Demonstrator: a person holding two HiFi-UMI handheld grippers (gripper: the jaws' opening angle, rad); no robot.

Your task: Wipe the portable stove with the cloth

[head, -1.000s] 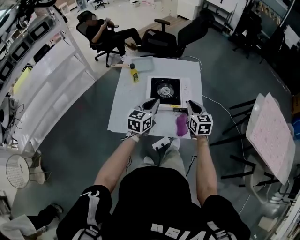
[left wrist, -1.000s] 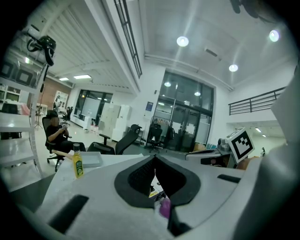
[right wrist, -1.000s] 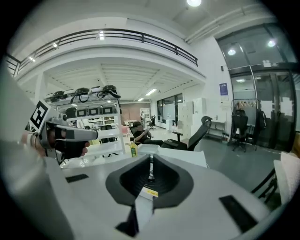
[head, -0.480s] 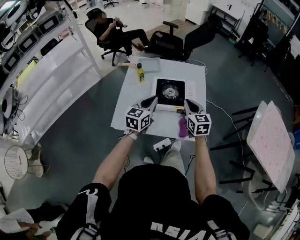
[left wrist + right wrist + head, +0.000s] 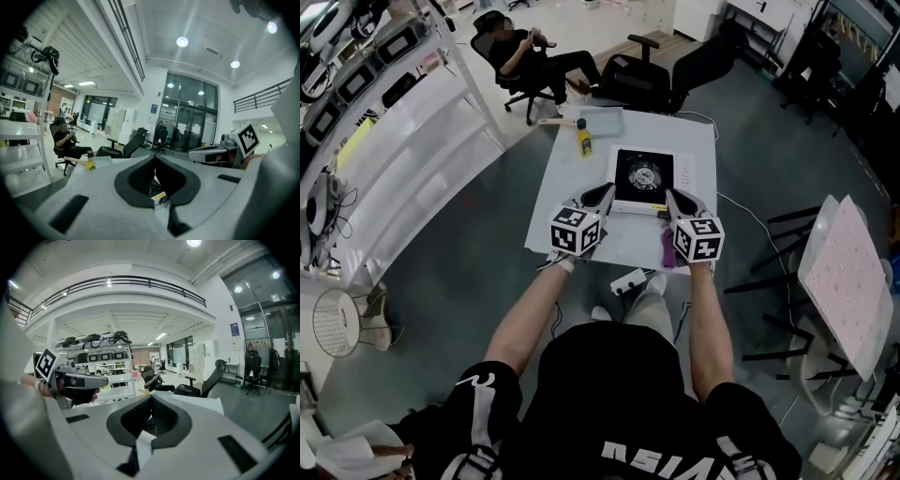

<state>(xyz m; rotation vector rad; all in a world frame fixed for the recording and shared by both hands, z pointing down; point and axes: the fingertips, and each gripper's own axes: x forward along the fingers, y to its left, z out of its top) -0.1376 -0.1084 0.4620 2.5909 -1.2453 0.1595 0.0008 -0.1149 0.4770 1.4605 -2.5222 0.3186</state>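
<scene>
**A:** Portable stove [image 5: 645, 176]: where does it sit in the head view?

**B:** Just above the centre of the frame, flat on the white tabletop [image 5: 564, 183], with its black burner facing up. Your left tool [image 5: 609, 188] points at its lower left corner and your right tool [image 5: 669, 194] at its lower right corner. Whether either tip touches the stove, I cannot tell from up here.

**A:** And the cloth?

**B:** The purple cloth [image 5: 667, 248] shows just left of your right tool's marker cube, below the stove and by the tabletop's lower edge. It is back from the tips, not between them. A yellow bottle [image 5: 584, 142] stands at the tabletop's upper left, well apart from the stove. A seated person [image 5: 520, 52] is in the upper left of the frame.

**A:** What does the left gripper view give?

**B:** Your left tool [image 5: 154, 158] is closed. Its two dark pads meet at their tips in the middle of the frame, and nothing is pinched there. The yellow bottle [image 5: 90, 162] stands at the left, with the seated person [image 5: 63, 140] behind it. Your right tool's marker cube is at the right.

**A:** And the right gripper view?

**B:** Your right tool [image 5: 151, 397] is closed as well, tips together at the centre, with no cloth in them. Your left tool [image 5: 77, 379] reaches in from the left of the frame, level with it. An office chair [image 5: 211, 376] stands to the right, beyond the tabletop.
</scene>
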